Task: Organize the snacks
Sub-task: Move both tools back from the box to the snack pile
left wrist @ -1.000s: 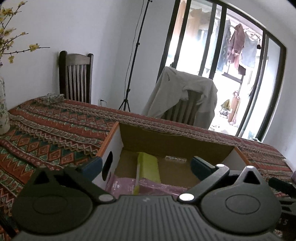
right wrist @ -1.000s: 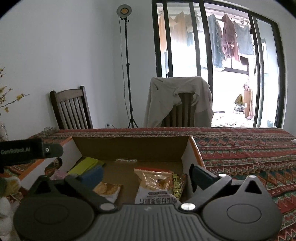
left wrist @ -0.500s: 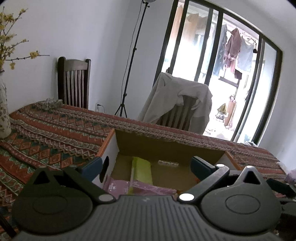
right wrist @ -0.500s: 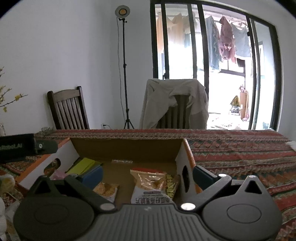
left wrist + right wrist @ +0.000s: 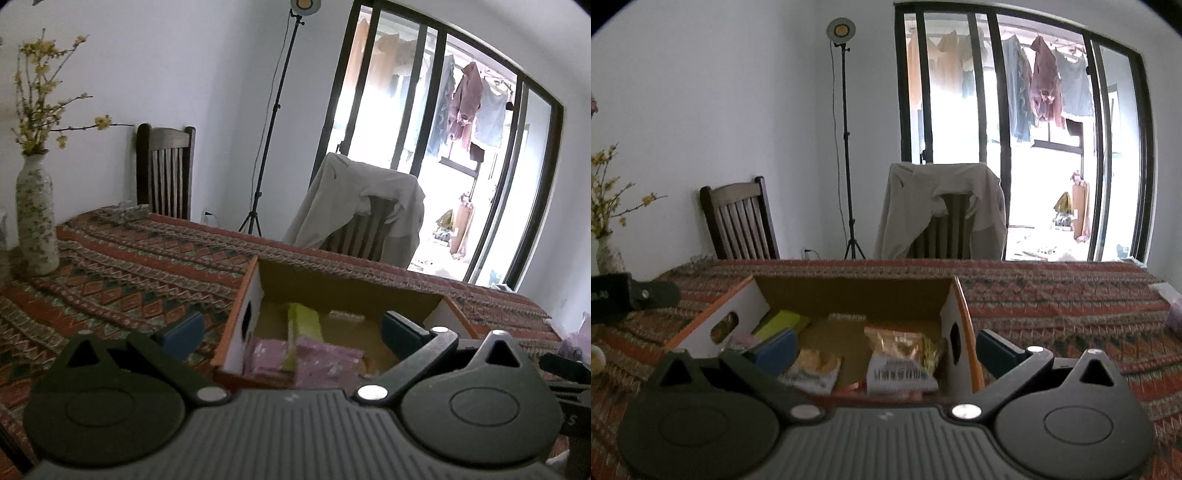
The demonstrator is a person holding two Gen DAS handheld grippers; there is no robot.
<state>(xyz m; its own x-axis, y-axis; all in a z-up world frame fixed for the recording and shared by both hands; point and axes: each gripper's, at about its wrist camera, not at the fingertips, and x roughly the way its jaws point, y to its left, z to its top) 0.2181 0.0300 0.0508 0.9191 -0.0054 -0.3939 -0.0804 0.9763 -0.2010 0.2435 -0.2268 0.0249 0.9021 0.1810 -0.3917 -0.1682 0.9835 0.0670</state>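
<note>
An open cardboard box (image 5: 255, 291) (image 5: 857, 293) sits on the patterned tablecloth. In the left wrist view it holds pink packets (image 5: 325, 360) and a yellow-green packet (image 5: 303, 321). The right wrist view shows a clear bag of snacks with a white label (image 5: 899, 360), a smaller packet (image 5: 812, 371) and the yellow-green packet (image 5: 783, 323). My left gripper (image 5: 291, 334) is open over the box's near left corner, holding nothing. My right gripper (image 5: 884, 349) is open at the box's near right side, its right finger outside the wall. The other gripper's black body (image 5: 624, 295) shows at far left.
A speckled vase with yellow flowers (image 5: 35, 218) stands on the table at the left. Two chairs are behind the table, a bare wooden one (image 5: 738, 221) and one with a jacket draped over it (image 5: 942, 210). A light stand (image 5: 846, 147) stands by the wall.
Both grippers have drawn back and lifted away from the box, which now looks smaller and lower in each view. Both stay open and empty.
</note>
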